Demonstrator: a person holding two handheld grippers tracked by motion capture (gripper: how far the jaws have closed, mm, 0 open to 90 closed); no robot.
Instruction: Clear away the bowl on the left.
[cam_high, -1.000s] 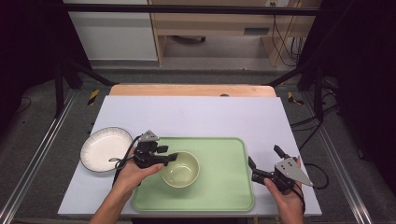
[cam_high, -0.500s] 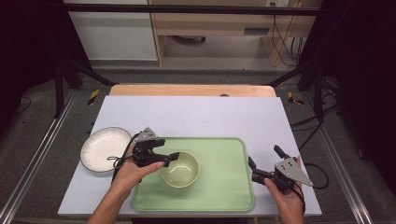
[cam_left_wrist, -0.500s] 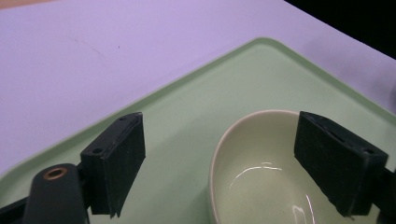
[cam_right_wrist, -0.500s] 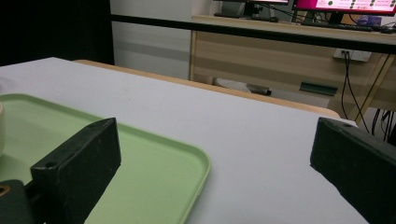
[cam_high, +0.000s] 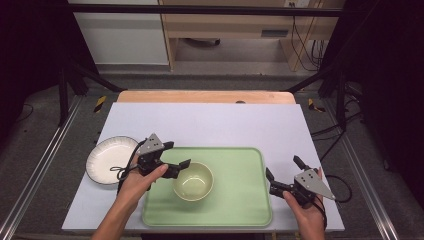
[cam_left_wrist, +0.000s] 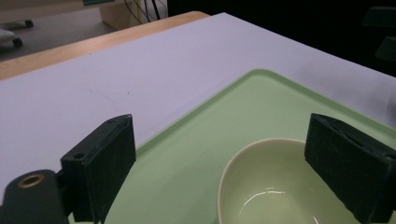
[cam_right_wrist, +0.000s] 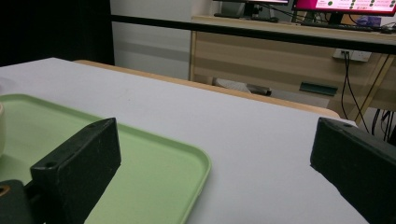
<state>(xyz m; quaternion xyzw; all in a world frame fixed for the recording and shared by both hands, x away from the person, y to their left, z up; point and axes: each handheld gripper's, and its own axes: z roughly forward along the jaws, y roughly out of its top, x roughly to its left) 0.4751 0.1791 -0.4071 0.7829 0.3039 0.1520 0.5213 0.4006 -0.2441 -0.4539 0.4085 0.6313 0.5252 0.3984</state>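
Observation:
A pale yellow-green bowl stands on the green tray, left of its middle. My left gripper is open just left of the bowl, over the tray's left edge, with nothing between its jaws. In the left gripper view the bowl lies low between the wide-apart jaws, and the tray runs beneath them. My right gripper is open off the tray's right edge, low over the table. In the right gripper view the tray's corner lies between the jaws.
A white plate sits on the table at the left, beside the tray. The white table top stretches back to a wooden strip. A cable trails from each gripper. Black frame legs stand at both sides.
My left gripper has drawn back a little to the left, away from the bowl. The right gripper has stayed in place.

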